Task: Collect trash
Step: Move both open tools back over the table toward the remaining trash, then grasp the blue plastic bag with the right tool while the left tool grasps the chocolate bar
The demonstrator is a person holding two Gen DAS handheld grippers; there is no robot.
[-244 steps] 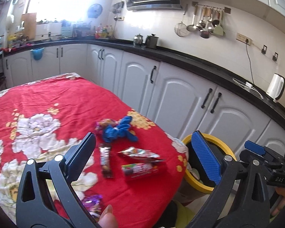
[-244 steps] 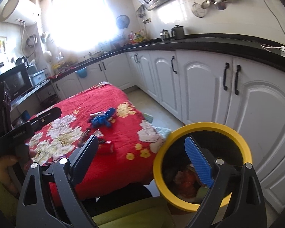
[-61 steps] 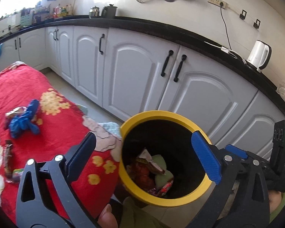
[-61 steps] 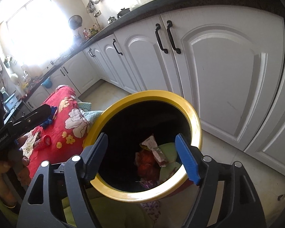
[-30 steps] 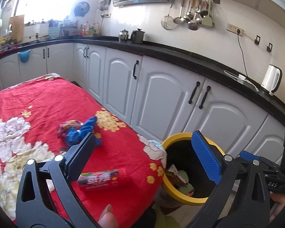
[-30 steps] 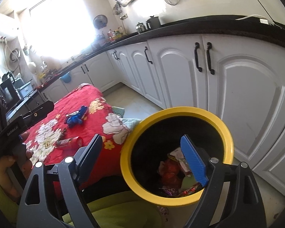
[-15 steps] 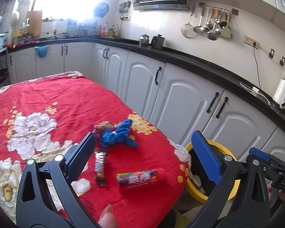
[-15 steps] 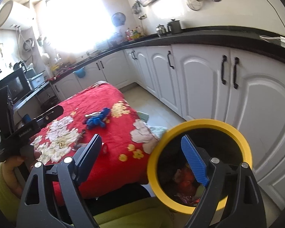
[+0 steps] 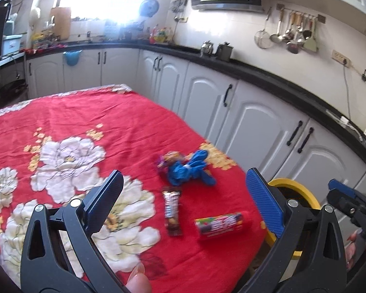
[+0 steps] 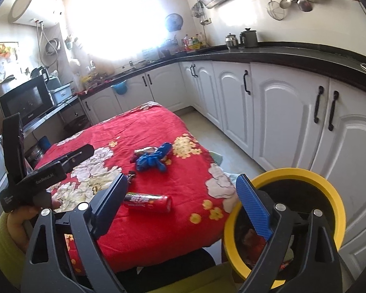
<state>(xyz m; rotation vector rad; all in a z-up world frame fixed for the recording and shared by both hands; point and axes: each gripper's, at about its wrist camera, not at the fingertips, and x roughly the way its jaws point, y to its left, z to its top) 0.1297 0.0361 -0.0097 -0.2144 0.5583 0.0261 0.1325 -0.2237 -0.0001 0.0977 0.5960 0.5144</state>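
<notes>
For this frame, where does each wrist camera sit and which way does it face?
Left wrist: on the left gripper, facing the red floral tablecloth; open fingers and a fingertip show.
Right wrist: on the right gripper, facing the table edge and yellow-rimmed bin; the hand holding the left gripper shows.
Shared: candy tube, blue glove, bin.

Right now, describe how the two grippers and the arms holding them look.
Each gripper, left gripper and right gripper, has a black triangular frame with cut-outs and silver rivets, plus ribbed blue pads. The left one's side carries white lettering. A yellow-green sleeve covers the left arm.
</notes>
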